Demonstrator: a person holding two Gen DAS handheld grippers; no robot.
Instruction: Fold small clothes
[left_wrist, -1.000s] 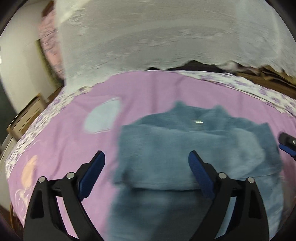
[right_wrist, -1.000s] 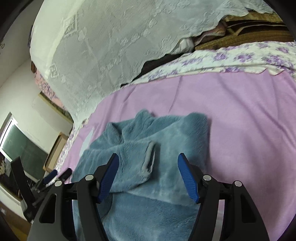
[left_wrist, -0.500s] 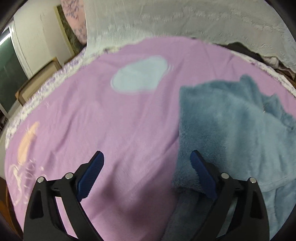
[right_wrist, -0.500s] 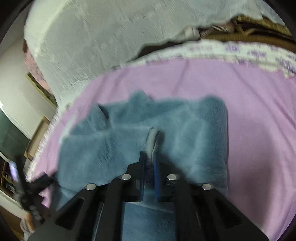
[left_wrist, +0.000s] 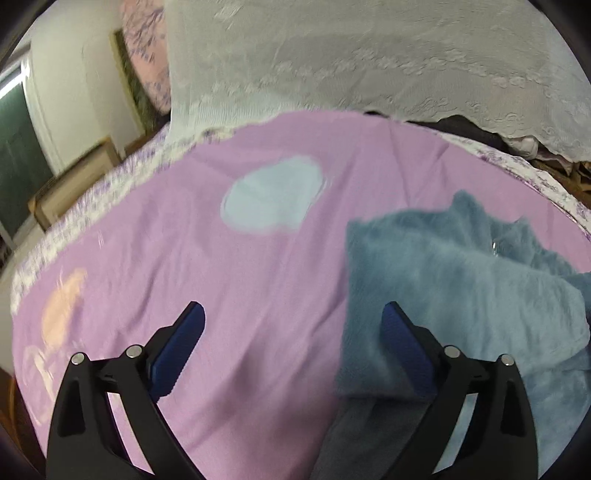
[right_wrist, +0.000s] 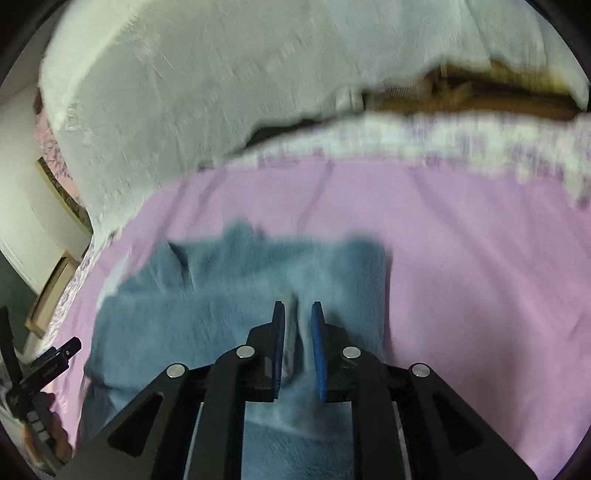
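Note:
A fluffy blue-grey garment (right_wrist: 221, 306) lies partly folded on the pink bedsheet (right_wrist: 461, 258). My right gripper (right_wrist: 298, 314) is shut on a raised fold of the garment at its middle. In the left wrist view the garment (left_wrist: 461, 288) lies at the right. My left gripper (left_wrist: 293, 321) is open and empty, its right finger over the garment's left edge and its left finger over bare sheet. The left gripper also shows at the left edge of the right wrist view (right_wrist: 48, 362).
A white lace cover (left_wrist: 369, 55) hangs over the bedding behind the sheet. A pale blue patch (left_wrist: 273, 199) and an orange print (left_wrist: 61, 306) mark the sheet. A wooden frame (left_wrist: 74, 184) and wall stand at the left. Brown bedding (right_wrist: 480, 96) lies behind.
My right gripper shut on the garment's fold a half second ago and still holds it. My left gripper swung left off the garment's middle to its left edge and stays open.

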